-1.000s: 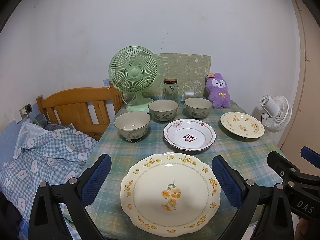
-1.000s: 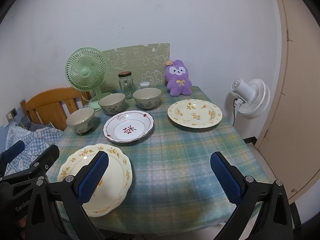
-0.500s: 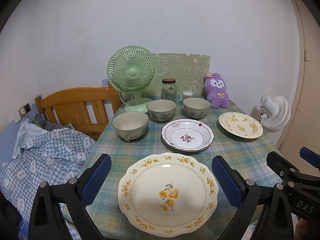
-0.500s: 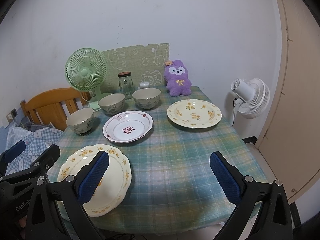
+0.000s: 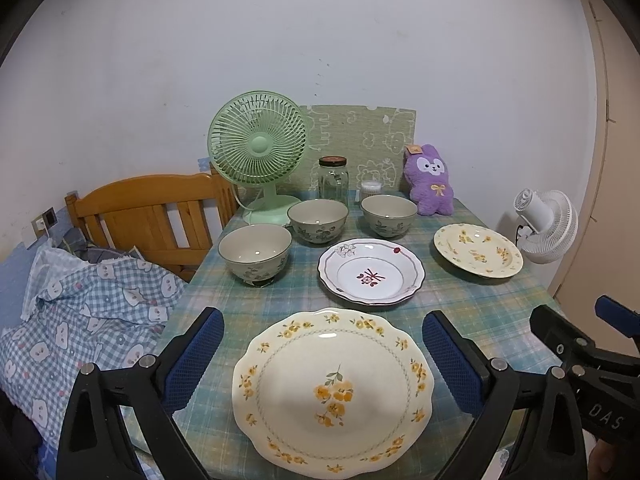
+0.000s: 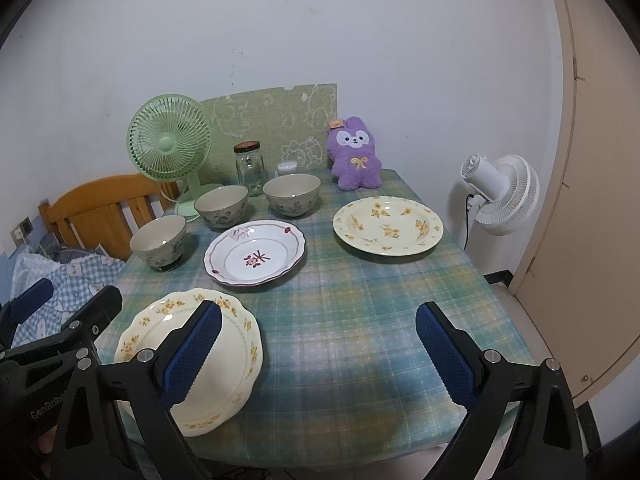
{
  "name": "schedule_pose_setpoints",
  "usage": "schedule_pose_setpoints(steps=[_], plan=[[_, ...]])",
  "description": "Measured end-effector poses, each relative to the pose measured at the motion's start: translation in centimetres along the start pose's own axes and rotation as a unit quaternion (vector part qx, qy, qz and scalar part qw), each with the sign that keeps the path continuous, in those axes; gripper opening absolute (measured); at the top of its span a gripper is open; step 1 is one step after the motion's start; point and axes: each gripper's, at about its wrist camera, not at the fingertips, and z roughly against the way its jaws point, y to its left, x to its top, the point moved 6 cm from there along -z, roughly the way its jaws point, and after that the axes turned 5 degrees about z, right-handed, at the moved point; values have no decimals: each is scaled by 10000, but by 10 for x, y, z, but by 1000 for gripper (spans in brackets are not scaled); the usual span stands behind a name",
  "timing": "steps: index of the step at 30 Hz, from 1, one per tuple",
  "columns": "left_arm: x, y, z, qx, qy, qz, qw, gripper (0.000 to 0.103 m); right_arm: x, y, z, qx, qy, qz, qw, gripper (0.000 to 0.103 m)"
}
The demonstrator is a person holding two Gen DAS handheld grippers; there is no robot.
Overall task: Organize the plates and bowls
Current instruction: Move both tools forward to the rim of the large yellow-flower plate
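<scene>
The left gripper (image 5: 322, 354) was wide open and held nothing, its blue pads flanking the near plate (image 5: 332, 392), which lay straight ahead and below, close to the table's (image 6: 360, 320) front edge. The right gripper (image 6: 318, 346) was equally spread and empty, over bare cloth, with that plate off to its left. So the left one was better lined up (the plate is round, so no axis to favour). Further back sat the white plate (image 5: 371, 270), a second yellow plate (image 5: 478, 250) to the right, and three bowls (image 5: 255, 249) in a loose arc, all apart. The centre and right of the cloth offered room for stacking; the near plate's overhanging rim looked the easiest grip.
</scene>
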Motion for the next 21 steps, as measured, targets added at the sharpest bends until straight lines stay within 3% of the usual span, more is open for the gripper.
schedule_pose_setpoints(steps=[12, 21], plan=[[10, 14, -22, 26, 255, 35, 9997, 97, 8, 21, -18, 15, 193, 31, 9998, 98], [0, 37, -62, 113, 794, -9, 9968, 87, 2, 49, -60, 62, 751, -11, 9972, 91]])
